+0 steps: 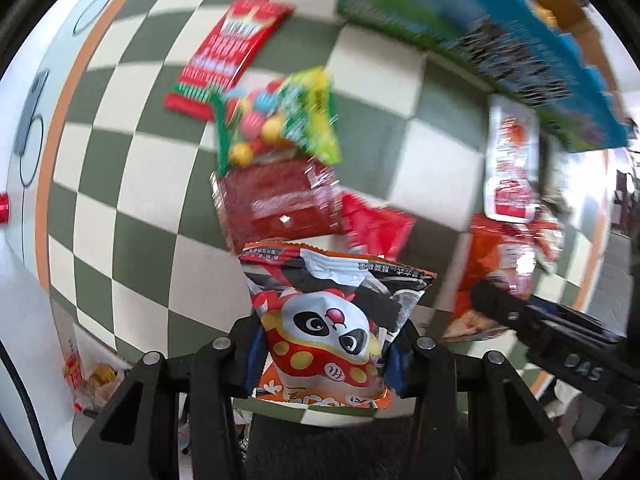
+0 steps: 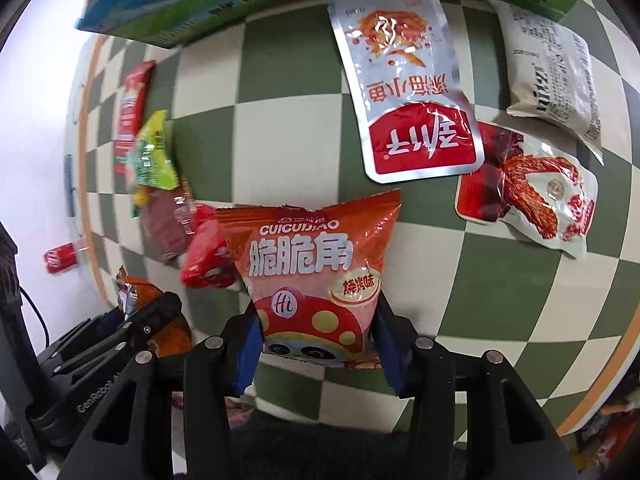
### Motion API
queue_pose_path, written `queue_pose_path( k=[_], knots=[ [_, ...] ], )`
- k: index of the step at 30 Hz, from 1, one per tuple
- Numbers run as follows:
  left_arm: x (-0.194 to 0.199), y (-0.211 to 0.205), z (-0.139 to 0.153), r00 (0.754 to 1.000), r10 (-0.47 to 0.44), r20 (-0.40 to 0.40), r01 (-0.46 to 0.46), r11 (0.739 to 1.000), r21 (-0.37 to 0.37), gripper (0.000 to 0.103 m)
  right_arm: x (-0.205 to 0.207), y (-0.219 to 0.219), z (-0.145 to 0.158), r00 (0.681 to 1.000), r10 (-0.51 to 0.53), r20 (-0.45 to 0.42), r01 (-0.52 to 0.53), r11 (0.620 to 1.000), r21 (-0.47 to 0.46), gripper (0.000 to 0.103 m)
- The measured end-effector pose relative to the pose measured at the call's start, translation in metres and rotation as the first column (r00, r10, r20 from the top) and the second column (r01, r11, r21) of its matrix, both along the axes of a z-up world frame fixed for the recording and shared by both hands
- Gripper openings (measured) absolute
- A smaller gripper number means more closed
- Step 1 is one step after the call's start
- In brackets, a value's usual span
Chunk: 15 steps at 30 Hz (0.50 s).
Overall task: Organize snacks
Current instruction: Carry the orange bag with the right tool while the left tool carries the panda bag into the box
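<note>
While each hand carries a snack, the carton (image 2: 168,20) serves as landmark. The left gripper (image 1: 324,354) clamps the panda bag (image 1: 332,320), and the right gripper (image 2: 318,344) pinches the orange crisp bag (image 2: 312,256), both bags well short of the carton's near wall. Blur leaves the carton's opening unclear, so each bag probably should rise clear above the rim before release.
</note>
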<state>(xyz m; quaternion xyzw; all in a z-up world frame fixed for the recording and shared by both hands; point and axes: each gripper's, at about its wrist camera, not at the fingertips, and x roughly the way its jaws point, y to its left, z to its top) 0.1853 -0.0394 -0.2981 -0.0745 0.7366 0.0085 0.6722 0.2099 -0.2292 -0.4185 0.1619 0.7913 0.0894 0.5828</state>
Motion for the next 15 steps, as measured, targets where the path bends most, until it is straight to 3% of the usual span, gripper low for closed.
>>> queue_pose_path(
  k=[6, 10, 15],
  knots=[
    [0.019, -0.019, 0.056, 0.994, -0.054, 0.097, 0.06, 0.997, -0.058, 0.044, 0.004, -0.02, 0.039, 0.998, -0.042, 0.04, 0.039, 0.996, 0.083, 0.052],
    [0.025, 0.007, 0.088, 0.985, -0.091, 0.149, 0.106, 0.99, -0.095, 0.044, 0.017, -0.036, 0.079, 0.993, -0.073, 0.096, 0.06, 0.989, 0.135, 0.052],
    [0.084, 0.003, 0.125, 0.971, -0.13, 0.199, 0.147, 0.986, -0.073, 0.044, 0.053, -0.06, 0.133, 0.973, -0.146, 0.178, 0.109, 0.973, 0.205, 0.051]
  ],
)
